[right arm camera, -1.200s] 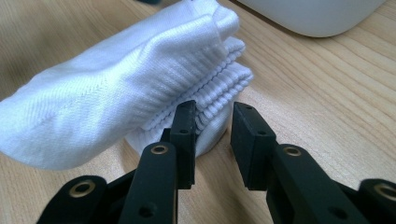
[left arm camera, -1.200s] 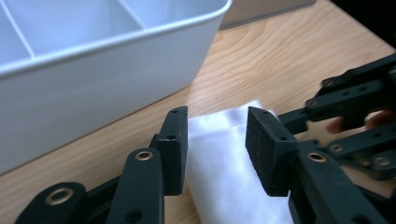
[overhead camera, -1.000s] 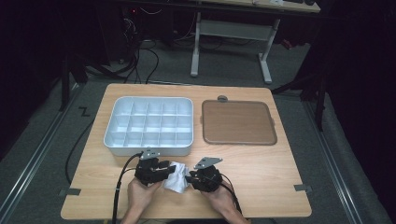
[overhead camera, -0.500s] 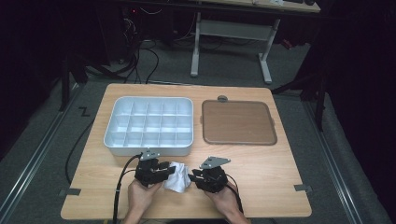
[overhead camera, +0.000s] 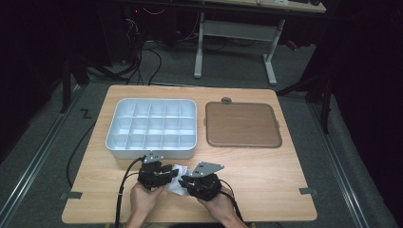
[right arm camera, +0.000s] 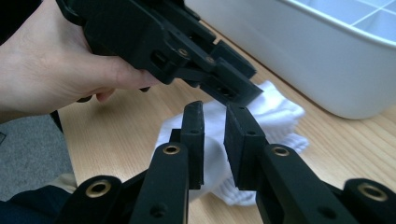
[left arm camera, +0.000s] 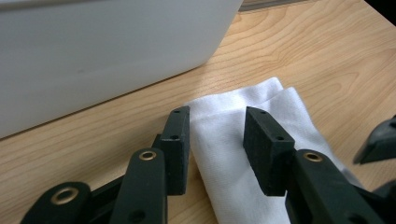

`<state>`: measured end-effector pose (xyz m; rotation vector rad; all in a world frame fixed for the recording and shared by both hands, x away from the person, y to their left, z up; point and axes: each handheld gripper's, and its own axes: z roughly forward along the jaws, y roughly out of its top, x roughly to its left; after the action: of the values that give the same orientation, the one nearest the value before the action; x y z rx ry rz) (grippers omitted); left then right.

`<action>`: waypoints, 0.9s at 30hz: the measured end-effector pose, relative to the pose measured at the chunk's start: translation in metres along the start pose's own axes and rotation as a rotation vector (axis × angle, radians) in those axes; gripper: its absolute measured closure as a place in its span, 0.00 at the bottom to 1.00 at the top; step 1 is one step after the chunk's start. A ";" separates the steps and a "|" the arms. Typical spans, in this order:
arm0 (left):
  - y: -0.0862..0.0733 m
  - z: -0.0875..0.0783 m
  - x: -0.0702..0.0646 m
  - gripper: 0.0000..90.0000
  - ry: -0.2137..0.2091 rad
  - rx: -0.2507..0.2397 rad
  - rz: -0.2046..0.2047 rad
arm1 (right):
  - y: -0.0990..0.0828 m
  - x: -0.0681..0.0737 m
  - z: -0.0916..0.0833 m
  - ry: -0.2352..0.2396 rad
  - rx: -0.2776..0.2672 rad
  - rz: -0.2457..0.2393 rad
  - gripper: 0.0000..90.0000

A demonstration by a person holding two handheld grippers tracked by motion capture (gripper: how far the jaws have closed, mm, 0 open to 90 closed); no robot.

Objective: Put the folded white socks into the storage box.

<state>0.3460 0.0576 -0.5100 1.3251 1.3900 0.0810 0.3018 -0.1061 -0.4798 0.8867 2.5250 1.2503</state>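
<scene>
A white sock point(overhead camera: 178, 189) lies crumpled on the wooden table point(overhead camera: 266, 171), just in front of the white compartment tray point(overhead camera: 151, 153). My left gripper point(overhead camera: 171, 176) comes at it from the left. Its jaws point(left arm camera: 217, 114) stand apart astride a fold of the sock point(left arm camera: 219, 154), tips down on the cloth. My right gripper point(overhead camera: 184, 183) faces it from the right. Its jaws point(right arm camera: 215, 109) have just been closing to a narrow gap in which white sock point(right arm camera: 275, 112) shows. I cannot tell whether the pads press on it.
The compartment tray point(left arm camera: 107, 56) stands close behind the sock, its wall point(right arm camera: 327, 60) beside both grippers. A flat brown tray point(overhead camera: 242, 124) lies at the back right with a small round knob point(overhead camera: 226, 100) behind it. Bare wood stretches to the right of the hands.
The right gripper has lifted a little and edged closer to the left one over the sock. The left gripper and the sock stay where they were.
</scene>
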 end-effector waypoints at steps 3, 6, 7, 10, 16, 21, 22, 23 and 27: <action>-0.001 0.001 0.000 0.69 0.003 0.002 0.012 | -0.001 0.000 0.006 0.000 0.017 -0.002 0.87; -0.003 0.002 -0.001 0.69 0.010 0.003 0.031 | -0.007 -0.004 0.012 -0.020 0.042 -0.005 0.88; -0.004 0.002 -0.001 0.69 0.012 0.004 0.037 | -0.008 -0.005 0.013 -0.027 0.050 0.001 0.88; -0.006 0.003 -0.002 0.69 0.015 0.006 0.050 | -0.015 -0.012 0.014 -0.047 0.062 0.013 0.89; -0.012 0.006 -0.004 0.71 0.032 0.005 0.101 | -0.020 -0.023 0.011 -0.084 0.064 0.031 0.89; -0.014 0.007 -0.004 0.71 0.036 0.000 0.113 | -0.027 -0.029 0.012 -0.093 0.082 0.048 0.89; -0.014 0.007 -0.004 0.71 0.036 -0.002 0.113 | -0.028 -0.030 0.013 -0.091 0.081 0.047 0.88; -0.014 0.007 -0.004 0.71 0.037 -0.003 0.114 | -0.028 -0.030 0.014 -0.091 0.082 0.049 0.89; -0.016 0.008 -0.003 0.71 0.037 -0.009 0.121 | -0.029 -0.031 0.017 -0.087 0.087 0.053 0.89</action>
<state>0.3407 0.0453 -0.5217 1.4055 1.3381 0.1939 0.3215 -0.1271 -0.5157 1.0105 2.5193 1.0978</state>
